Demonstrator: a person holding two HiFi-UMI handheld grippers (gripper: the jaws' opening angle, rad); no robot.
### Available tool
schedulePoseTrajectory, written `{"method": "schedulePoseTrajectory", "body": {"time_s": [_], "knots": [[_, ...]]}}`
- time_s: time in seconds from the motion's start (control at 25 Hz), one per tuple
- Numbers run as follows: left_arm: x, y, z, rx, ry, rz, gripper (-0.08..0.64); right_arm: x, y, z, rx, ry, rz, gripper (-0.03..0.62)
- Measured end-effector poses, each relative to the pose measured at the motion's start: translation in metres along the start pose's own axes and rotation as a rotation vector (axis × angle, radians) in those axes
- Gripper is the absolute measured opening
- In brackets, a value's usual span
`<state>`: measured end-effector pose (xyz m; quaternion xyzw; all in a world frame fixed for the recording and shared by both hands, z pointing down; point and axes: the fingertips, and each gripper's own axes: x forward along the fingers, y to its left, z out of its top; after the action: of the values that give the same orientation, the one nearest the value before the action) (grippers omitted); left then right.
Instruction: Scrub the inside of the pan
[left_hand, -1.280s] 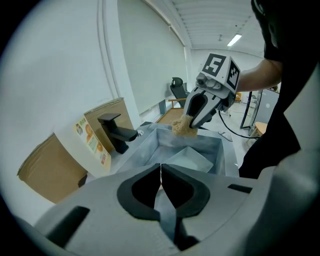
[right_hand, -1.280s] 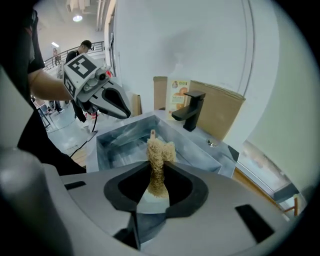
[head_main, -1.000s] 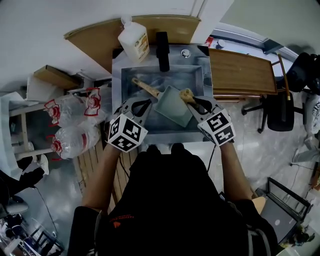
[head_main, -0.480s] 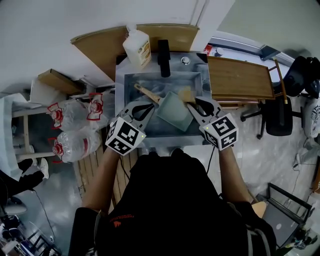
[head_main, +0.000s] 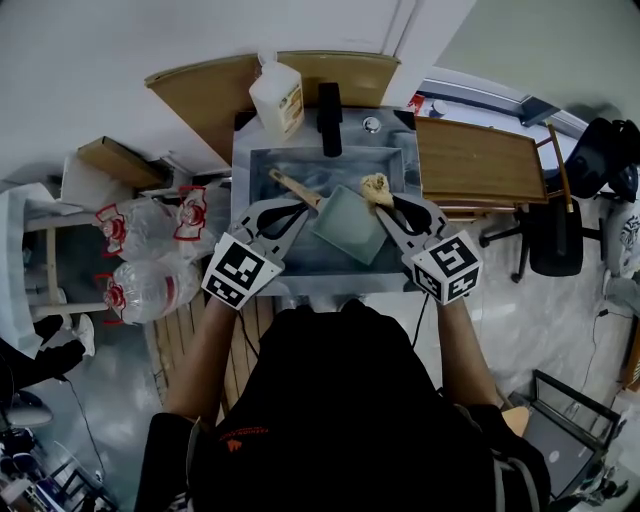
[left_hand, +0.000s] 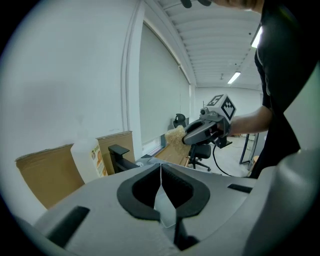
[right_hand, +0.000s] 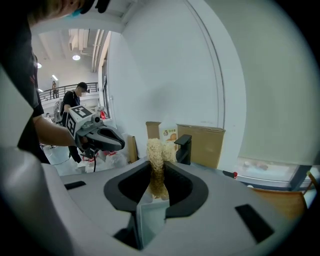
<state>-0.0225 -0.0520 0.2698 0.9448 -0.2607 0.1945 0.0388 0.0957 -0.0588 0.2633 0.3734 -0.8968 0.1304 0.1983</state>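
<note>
A square grey-green pan with a wooden handle lies in the steel sink. My right gripper is shut on a tan fibrous scrubber at the pan's far right corner; whether it touches the pan I cannot tell. The scrubber sticks up between the right gripper's jaws. My left gripper is beside the handle, shut with nothing in it; its jaws meet in a thin line. From the left gripper view, the right gripper and scrubber show ahead.
A black faucet and a white soap bottle stand at the sink's back edge. A wooden board lies to the right, with an office chair beyond. Bagged water bottles sit to the left. Cardboard leans against the wall.
Both hands have spread slightly apart and back toward me. The scrubber stays at the pan's far right corner, and the pan has not visibly moved.
</note>
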Motion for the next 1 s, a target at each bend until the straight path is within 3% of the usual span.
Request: {"method": "schedulePoseTrajectory", "body": {"time_s": [0.4,1.0], "knots": [[-0.008,0.017,0.007,-0.082,-0.083,0.058,0.025,-0.003,-0.002,0.009,0.039,-0.041,0.001,0.091],[-0.007,0.013,0.003,-0.107,-0.076,0.042,0.025,-0.001,0.005,0.005,0.013,-0.022,0.005,0.09]]}}
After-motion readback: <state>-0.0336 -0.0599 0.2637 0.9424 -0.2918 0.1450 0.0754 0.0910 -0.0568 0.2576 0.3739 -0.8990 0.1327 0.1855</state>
